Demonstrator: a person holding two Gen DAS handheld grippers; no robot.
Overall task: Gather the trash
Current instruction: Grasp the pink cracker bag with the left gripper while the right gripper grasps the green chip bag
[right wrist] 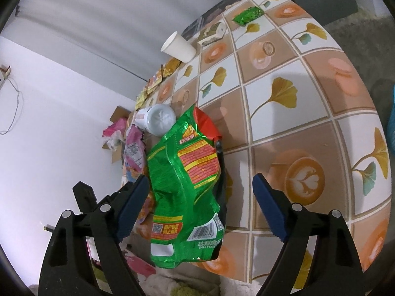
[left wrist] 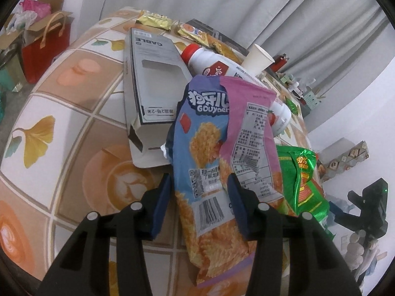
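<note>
The left gripper [left wrist: 198, 194] straddles the blue-and-pink snack bag [left wrist: 209, 162] overhanging the table's [left wrist: 74, 113] near edge, pads apart and not visibly pinching. The right gripper [right wrist: 200, 207] gapes around the green bag [right wrist: 182, 180] beside it. Both grabs are under way; next, close squarely on each.

"CABLE" on the grey box [left wrist: 155, 74], "GOUyaer" on the blue snack bag [left wrist: 205, 133], "DALI" on the green bag [right wrist: 182, 172].

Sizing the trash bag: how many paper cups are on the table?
1. The cup stands near the table's far edge, behind the bottle. Others may be hidden behind the snack bags.
</note>
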